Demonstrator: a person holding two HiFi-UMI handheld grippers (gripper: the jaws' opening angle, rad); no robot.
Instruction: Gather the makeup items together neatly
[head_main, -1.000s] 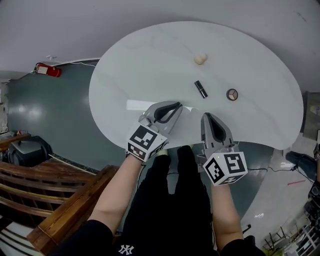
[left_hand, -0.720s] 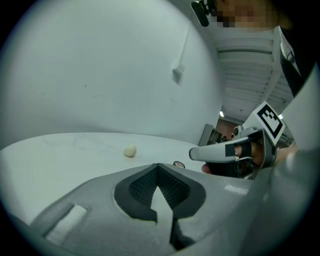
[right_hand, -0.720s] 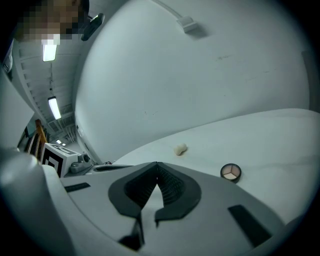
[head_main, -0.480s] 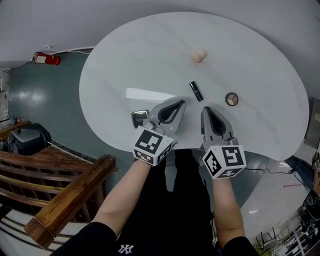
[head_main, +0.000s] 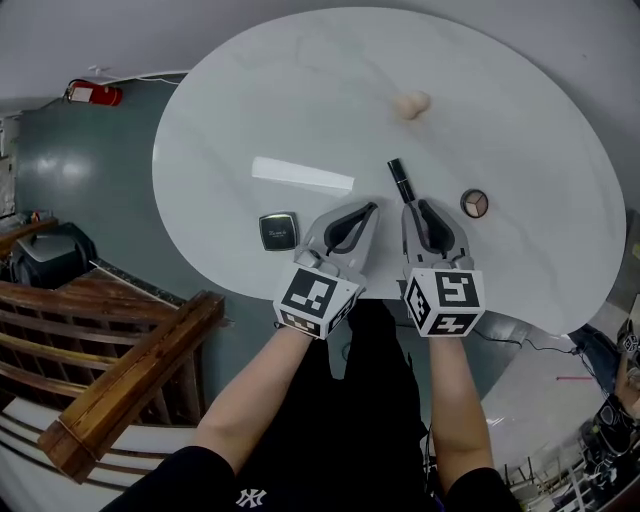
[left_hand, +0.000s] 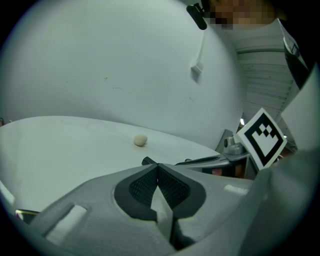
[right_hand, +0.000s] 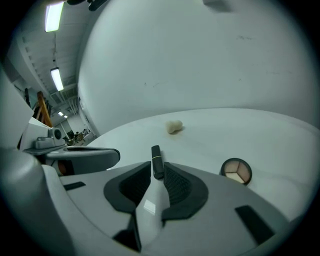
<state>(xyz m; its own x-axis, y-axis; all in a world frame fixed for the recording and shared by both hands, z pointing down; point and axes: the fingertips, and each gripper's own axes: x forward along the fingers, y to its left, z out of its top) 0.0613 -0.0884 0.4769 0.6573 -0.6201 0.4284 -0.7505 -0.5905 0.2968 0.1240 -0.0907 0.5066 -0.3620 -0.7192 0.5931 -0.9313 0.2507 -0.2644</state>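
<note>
Several makeup items lie on the white oval table. A black lipstick lies at the middle, a round eyeshadow compact to its right, a beige sponge farther back, and a square dark compact at the left. My right gripper hovers just behind the lipstick with its jaws opening. In the right gripper view the lipstick shows in the gap at the jaw tips, untouched. My left gripper is shut and empty, beside the right one.
A bright streak of reflected light lies on the tabletop behind the square compact. The table's near edge runs under both grippers. A wooden railing and a dark floor lie below at the left. The sponge shows far ahead of the left gripper.
Both grippers have moved forward over the table toward the lipstick. The right jaws have parted from shut. The square compact has come out from under the left gripper.
</note>
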